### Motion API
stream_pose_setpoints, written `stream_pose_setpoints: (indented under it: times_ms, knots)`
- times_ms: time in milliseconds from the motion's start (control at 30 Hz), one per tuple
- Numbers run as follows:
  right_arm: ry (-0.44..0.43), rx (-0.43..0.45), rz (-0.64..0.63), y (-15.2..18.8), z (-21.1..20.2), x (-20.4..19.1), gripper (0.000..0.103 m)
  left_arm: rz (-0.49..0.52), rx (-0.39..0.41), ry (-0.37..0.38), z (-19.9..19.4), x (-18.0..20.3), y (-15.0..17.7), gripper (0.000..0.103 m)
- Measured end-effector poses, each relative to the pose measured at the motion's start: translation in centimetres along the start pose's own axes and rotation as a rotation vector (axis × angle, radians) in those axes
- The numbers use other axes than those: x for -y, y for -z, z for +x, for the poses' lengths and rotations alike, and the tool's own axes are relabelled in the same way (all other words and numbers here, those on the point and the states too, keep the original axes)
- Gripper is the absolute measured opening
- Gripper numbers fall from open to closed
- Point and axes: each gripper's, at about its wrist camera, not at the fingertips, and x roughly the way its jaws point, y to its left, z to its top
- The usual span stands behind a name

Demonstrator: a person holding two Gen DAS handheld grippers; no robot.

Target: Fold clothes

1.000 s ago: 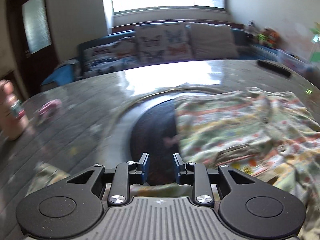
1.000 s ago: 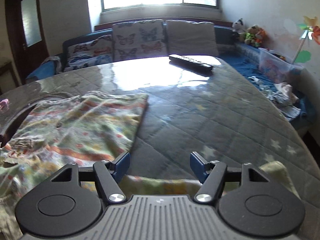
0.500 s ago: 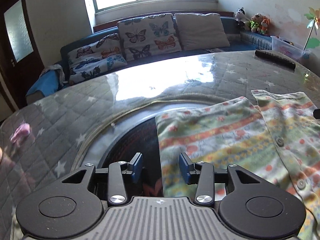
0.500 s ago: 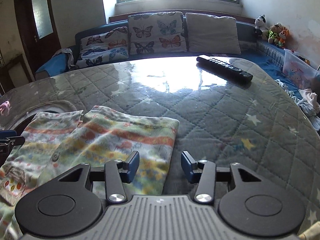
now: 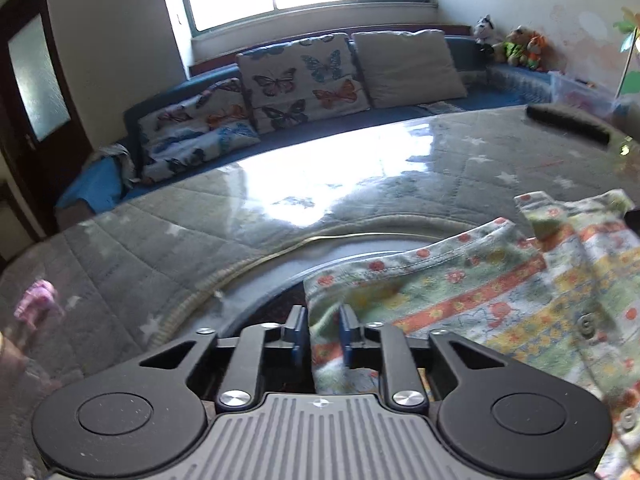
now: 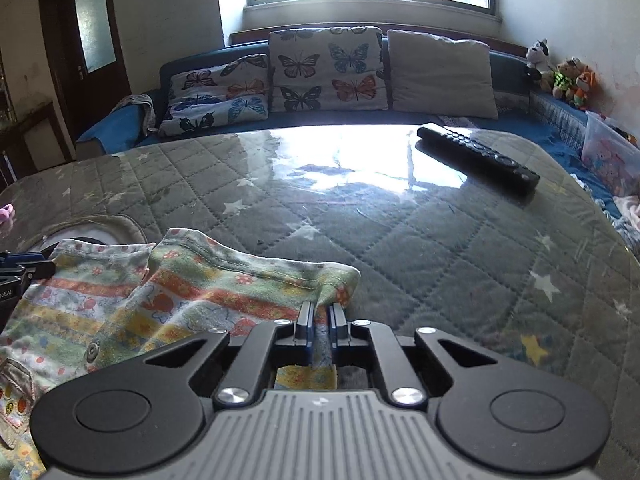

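A small patterned shirt [image 5: 480, 300] with green, orange and yellow stripes and buttons lies on the quilted table cover; it also shows in the right wrist view [image 6: 180, 300]. My left gripper [image 5: 323, 326] is shut on the shirt's far left corner. My right gripper [image 6: 321, 320] is shut on the shirt's far right corner, with the cloth pinched between narrow jaws. The left gripper's tip shows at the left edge of the right wrist view [image 6: 24, 266].
A grey star-quilted table [image 6: 440, 248] under a glossy cover fills both views. A black remote [image 6: 476, 158] lies at the far right. A round opening [image 5: 272, 292] sits left of the shirt. A pink toy [image 5: 38, 304] lies far left. A sofa with butterfly cushions [image 6: 324, 70] stands behind.
Both grippers moved forward to the shirt's far corners and closed on them. The shirt went from rumpled to spread flatter, and its far edge is lifted a little.
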Motion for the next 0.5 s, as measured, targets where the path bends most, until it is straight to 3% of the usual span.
stream_pose_setpoints:
  times_ms: [133,233,400,500]
  knots:
    - [-0.038,0.013,-0.019,-0.7,-0.4,-1.2,0.016,-0.015,-0.005,0.001,0.3,-0.4,-0.3,0.018]
    - [-0.07,0.024,-0.035,-1.3,-0.8,-2.2,0.017,-0.019,0.001,0.021,-0.2,-0.1,-0.5,0.02]
    - [-0.123,0.041,-0.06,-2.2,-1.4,-3.8,0.017,0.038,0.052,0.116,-1.8,2.2,-1.0,0.02]
    - [-0.151,0.029,-0.087,-2.3,-0.6,-5.6,0.017,0.06,0.044,0.164,-1.5,3.6,-1.4,0.02]
